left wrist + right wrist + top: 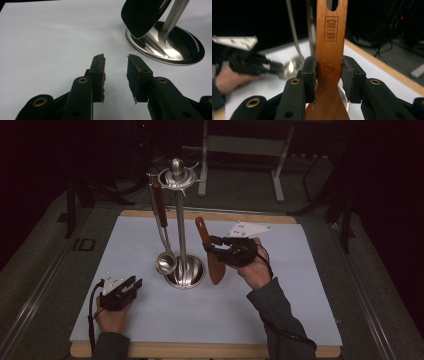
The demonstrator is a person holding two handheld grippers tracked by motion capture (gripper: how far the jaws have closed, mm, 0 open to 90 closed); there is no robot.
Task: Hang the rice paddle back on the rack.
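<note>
- While we grip it in the right gripper (211, 245), the spatula (212, 255) stands nearly upright above the mat (280, 310), just right of the stand (181, 220).
- We see its long axis run up and down, leaning slightly: holed handle end at top, broad blade at bottom, near the stand's base (186, 274).
- Our right jaws are closed on the handle's narrow neck (329, 67), one pad on each edge.
- Our left gripper (115, 75) rests at the mat's near left, jaws apart with nothing between them.
- We see a ladle (165, 262) hanging from the stand's top ring, bowl low beside the base.
</note>
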